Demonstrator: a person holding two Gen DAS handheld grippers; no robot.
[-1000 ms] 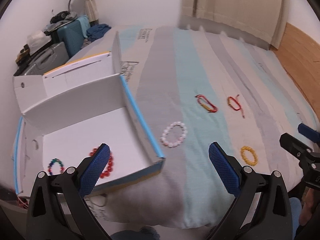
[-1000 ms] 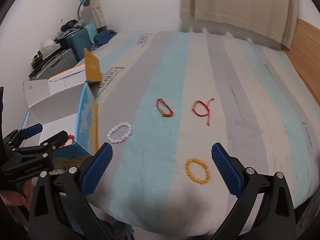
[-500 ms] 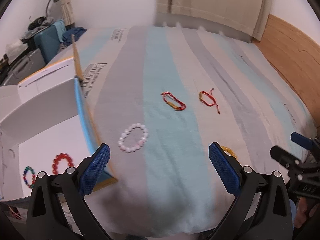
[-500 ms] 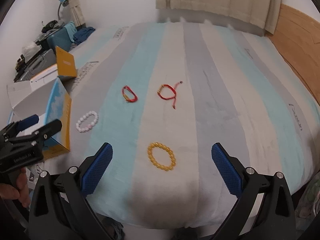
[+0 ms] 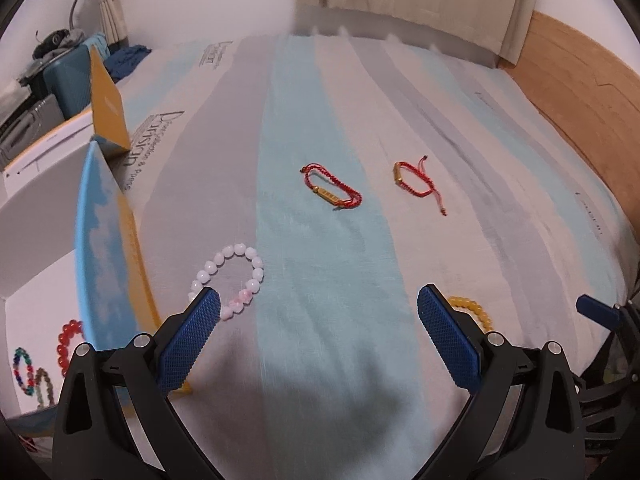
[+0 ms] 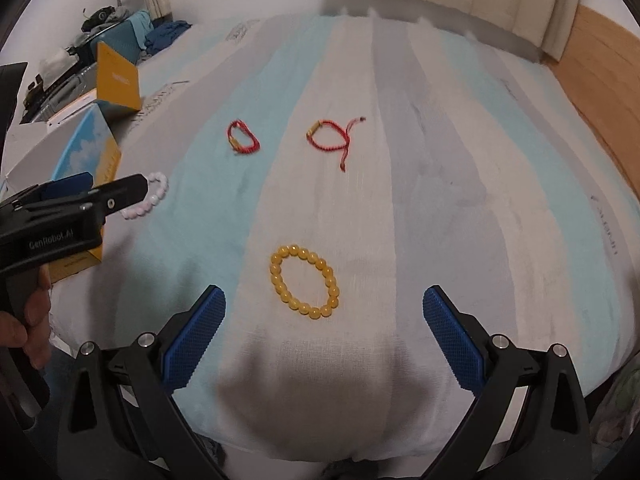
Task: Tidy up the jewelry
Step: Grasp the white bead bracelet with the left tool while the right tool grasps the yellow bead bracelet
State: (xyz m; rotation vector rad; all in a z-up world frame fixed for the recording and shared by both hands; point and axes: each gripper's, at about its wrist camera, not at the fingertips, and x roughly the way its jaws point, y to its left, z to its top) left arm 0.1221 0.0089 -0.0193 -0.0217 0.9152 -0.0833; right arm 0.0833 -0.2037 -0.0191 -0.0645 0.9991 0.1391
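While both my left gripper (image 5: 319, 322) and right gripper (image 6: 324, 322) gape wide and empty over the bed (image 5: 320, 92), a yellow bead bracelet (image 6: 304, 286) lies ahead of the right one, a pink bracelet (image 5: 228, 282) beside the open box (image 5: 104, 248), two red cord bracelets (image 5: 332, 192) farther back.

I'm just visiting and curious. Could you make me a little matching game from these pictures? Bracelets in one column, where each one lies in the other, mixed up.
Things:
1. yellow bead bracelet
2. pink and white bead bracelet
3. red bead bracelet
4. red cord bracelet with the loose tail

Places:
A. inside the open box
B. on the bedspread, just beside the box's blue wall
C. on the bedspread, right ahead of the right gripper
D. far out on the bedspread, to the right of the other red cord bracelet

Pairs: 1-C, 2-B, 3-A, 4-D
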